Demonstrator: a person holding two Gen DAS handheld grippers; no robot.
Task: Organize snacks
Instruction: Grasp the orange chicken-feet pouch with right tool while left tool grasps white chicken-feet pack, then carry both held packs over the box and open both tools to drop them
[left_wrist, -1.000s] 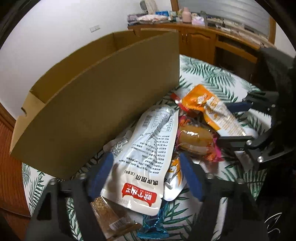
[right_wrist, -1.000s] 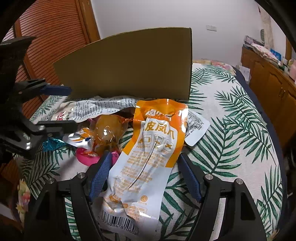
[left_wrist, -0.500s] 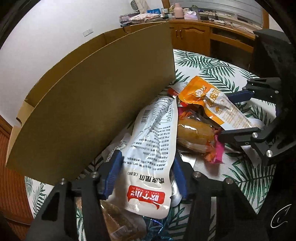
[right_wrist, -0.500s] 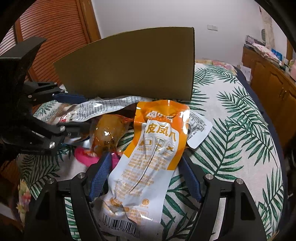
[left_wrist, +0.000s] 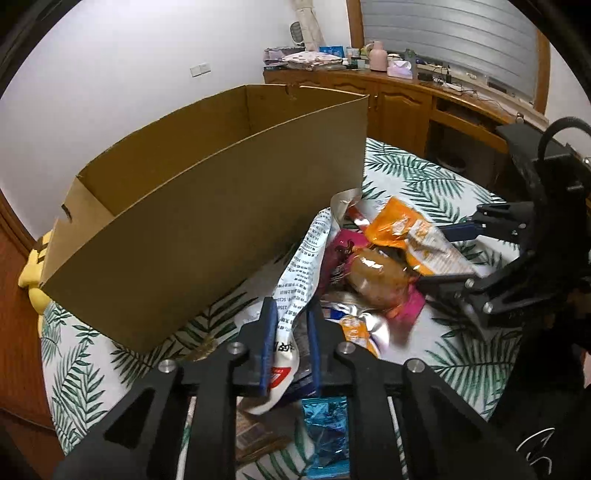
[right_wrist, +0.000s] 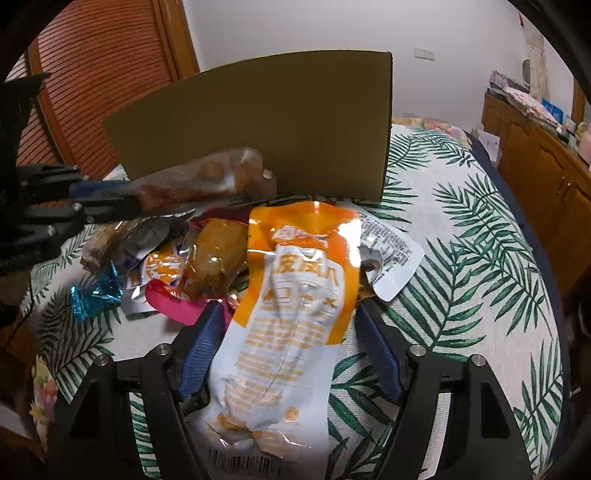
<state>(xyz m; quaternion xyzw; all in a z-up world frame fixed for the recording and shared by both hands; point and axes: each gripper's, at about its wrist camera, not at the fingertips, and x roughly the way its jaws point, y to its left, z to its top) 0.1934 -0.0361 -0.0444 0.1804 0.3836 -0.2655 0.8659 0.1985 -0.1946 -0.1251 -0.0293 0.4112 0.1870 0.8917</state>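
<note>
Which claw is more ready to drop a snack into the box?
Left. The left claw has just closed on the white pouch, right beside the open box. The right claw has been closing but only straddles the orange pouch.

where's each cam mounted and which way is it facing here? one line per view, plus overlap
Left wrist: on the left gripper, looking down its fingers over the white packet it pinches, toward the cardboard box; the right gripper shows at right.
Right wrist: on the right gripper, looking over the orange packet between its open fingers; the left gripper shows at left.
Shared: box, snack pile, leaf-print cloth.
</note>
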